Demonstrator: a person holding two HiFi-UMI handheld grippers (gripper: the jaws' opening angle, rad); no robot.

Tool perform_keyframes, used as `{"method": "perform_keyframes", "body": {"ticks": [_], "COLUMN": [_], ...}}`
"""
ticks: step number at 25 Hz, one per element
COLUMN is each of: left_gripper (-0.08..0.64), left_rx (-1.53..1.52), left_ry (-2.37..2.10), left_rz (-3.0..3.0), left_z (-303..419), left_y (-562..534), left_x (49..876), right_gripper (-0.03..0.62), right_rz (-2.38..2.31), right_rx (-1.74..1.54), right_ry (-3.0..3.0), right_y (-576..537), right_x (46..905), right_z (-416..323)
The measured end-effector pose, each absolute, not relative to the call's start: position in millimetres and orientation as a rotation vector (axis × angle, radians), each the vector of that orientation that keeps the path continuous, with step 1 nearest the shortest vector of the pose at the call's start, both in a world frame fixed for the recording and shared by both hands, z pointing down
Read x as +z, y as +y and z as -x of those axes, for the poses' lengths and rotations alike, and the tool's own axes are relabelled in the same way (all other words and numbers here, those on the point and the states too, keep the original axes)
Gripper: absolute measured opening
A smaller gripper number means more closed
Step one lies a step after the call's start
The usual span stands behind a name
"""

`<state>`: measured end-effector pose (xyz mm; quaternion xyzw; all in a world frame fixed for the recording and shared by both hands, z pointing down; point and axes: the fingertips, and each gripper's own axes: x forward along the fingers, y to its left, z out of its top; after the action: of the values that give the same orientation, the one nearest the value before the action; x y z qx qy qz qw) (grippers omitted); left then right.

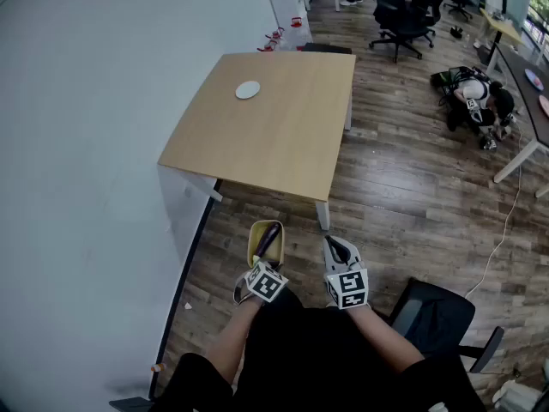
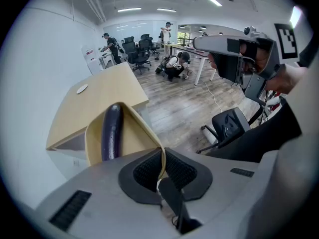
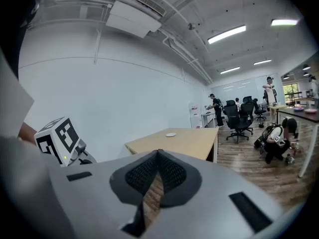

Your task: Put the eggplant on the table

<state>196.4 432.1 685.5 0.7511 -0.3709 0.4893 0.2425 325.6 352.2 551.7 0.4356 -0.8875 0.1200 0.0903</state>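
Fingers [image 2: 143,172] of your left gripper [image 2: 162,158] are pressed together on the near rim of a yellow dish [image 2: 133,136], and the eggplant [image 2: 111,131] lies loose along it, lengthwise, touched by nothing else. Your right gripper [image 3: 158,156] is closed with nothing between its tips. You stand short of the tabletop [image 1: 274,127], which carries only a small white disc [image 1: 248,90] near its far side. Judge the eggplant as light and firm, with a smooth, glossy skin that will likely slide or roll if the dish tips. The dish looks thin and hangs from one pinched edge, so keep it level. If you lift the eggplant out, take it across its thick middle, not the narrow end, and squeeze gently, since the flesh probably bruises.
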Motion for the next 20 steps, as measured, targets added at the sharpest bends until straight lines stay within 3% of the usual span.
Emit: {"method": "perform_keyframes", "body": {"ticks": [11, 20], "left_gripper": [0.026, 0.026], "left_rx": [1.386, 1.458], "left_ry": [-0.983, -0.951], "left_rz": [-2.039, -2.051], "left_z": [-147, -32], "left_y": [373, 271], "left_x": [701, 715], "right_gripper": [0.060, 0.060], "right_rz": [-1.357, -1.353], "right_rx": [0.427, 0.419], "right_ry": [-2.605, -2.549], "right_y": [281, 182], "right_x": [567, 575], "right_z": [-303, -206]}}
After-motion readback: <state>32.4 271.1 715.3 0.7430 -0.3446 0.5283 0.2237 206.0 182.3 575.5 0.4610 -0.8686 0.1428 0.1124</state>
